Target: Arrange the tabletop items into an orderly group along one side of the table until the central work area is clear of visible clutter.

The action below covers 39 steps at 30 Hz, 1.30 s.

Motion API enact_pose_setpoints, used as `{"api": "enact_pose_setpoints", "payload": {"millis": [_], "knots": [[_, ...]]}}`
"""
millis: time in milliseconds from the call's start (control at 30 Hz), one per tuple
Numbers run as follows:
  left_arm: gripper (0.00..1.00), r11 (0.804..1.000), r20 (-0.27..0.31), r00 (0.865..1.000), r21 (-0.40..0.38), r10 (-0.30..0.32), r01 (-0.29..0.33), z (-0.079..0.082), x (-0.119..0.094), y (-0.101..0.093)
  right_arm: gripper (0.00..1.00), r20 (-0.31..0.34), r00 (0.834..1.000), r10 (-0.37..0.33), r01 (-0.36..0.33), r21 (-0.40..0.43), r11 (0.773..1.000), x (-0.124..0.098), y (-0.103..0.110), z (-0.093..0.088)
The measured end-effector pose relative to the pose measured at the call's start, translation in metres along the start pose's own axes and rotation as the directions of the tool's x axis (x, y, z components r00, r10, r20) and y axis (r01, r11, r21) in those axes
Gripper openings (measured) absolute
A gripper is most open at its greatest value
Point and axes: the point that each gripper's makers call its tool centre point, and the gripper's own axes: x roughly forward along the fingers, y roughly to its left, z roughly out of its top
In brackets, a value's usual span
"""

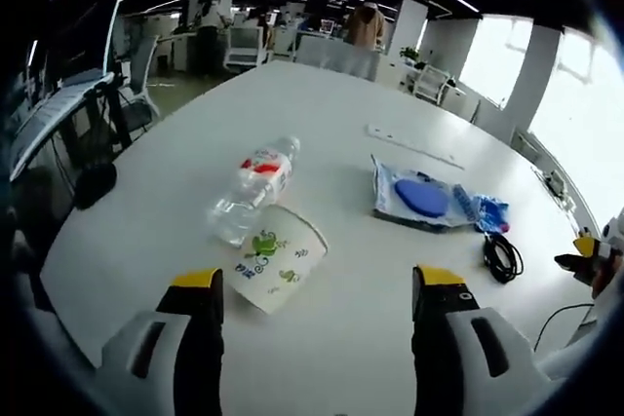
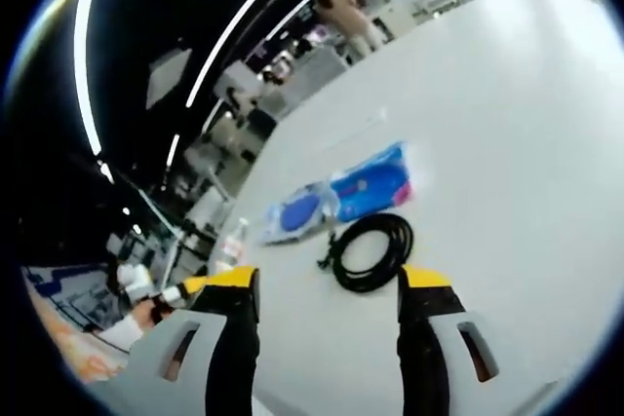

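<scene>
The left hand-held gripper [image 1: 317, 289] hangs over the near edge of the white counter [image 1: 331, 124] with its yellow-tipped jaws wide apart and nothing between them. Just beyond them a paper cup [image 1: 275, 265] with green frog prints lies on its side, its rim touching the base of a clear water bottle [image 1: 252, 192] that also lies flat. Farther right sits a blue plastic packet [image 1: 429, 200], and a coiled black cable [image 1: 502, 255] lies just beside its right end.

In the right gripper view, the right hand-held gripper [image 2: 327, 284] is also spread wide and empty, aimed at the same coiled black cable [image 2: 370, 250], with the blue plastic packet [image 2: 341, 197] just beyond it and the water bottle [image 2: 230, 245] farther left.

Everything still lies scattered across the middle of the counter. The likely risks: the bottle and cup are round and lying down, so a nudge from a jaw could roll them off toward the edge; the thin cup may crush under a firm squeeze; the cable may uncoil and trail if pinched by only one loop.
</scene>
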Motion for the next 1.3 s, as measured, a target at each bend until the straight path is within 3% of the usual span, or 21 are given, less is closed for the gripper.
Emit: {"api": "enact_pose_setpoints", "payload": {"millis": [133,333,400,467,500,600,833,933,1133,1300], "knots": [[0.78,0.98,-0.073,0.997,0.201,0.026,-0.011,-0.004,0.004,0.008,0.51,-0.009,1.0,0.005,-0.004,0.034,0.999,0.0,-0.001,-0.003],[0.72,0.935,-0.145,0.989,0.354,0.026,0.028,-0.001,0.014,0.015,0.5,-0.019,1.0,0.008,-0.007,0.054,0.998,-0.001,-0.001,-0.008],[0.68,0.937,-0.15,0.989,0.348,0.014,0.039,-0.001,0.02,0.015,0.49,-0.018,1.0,0.011,-0.009,0.073,0.997,-0.001,-0.002,-0.009],[0.65,0.957,-0.144,0.988,0.273,-0.056,0.095,0.0,0.025,0.006,0.48,-0.017,1.0,0.012,-0.01,0.092,0.996,-0.001,-0.003,-0.01],[0.62,0.964,-0.144,0.988,0.25,-0.053,0.088,0.0,0.028,0.008,0.48,-0.013,1.0,0.012,-0.011,0.103,0.995,-0.001,-0.003,-0.011],[0.62,0.953,-0.165,0.986,0.301,0.014,0.037,-0.004,0.032,0.021,0.47,-0.014,1.0,0.006,-0.005,0.102,0.995,-0.002,-0.005,-0.011],[0.54,0.956,-0.201,0.979,0.289,0.01,0.05,-0.016,0.038,0.023,0.46,-0.011,1.0,0.002,0.0,0.144,0.99,-0.004,-0.008,-0.014],[0.53,0.931,-0.185,0.982,0.364,0.029,0.041,-0.017,0.038,0.022,0.45,-0.018,1.0,0.0,0.003,0.143,0.99,-0.003,-0.006,-0.016],[0.45,0.916,-0.208,0.978,0.397,0.034,0.052,-0.025,0.047,0.02,0.45,-0.03,0.999,0.014,-0.01,0.142,0.99,0.001,0.002,-0.018],[0.4,0.905,-0.177,0.984,0.422,0.029,0.05,-0.02,0.052,0.014,0.44,-0.036,0.999,0.02,-0.014,0.145,0.989,0.002,0.002,-0.02]]}}
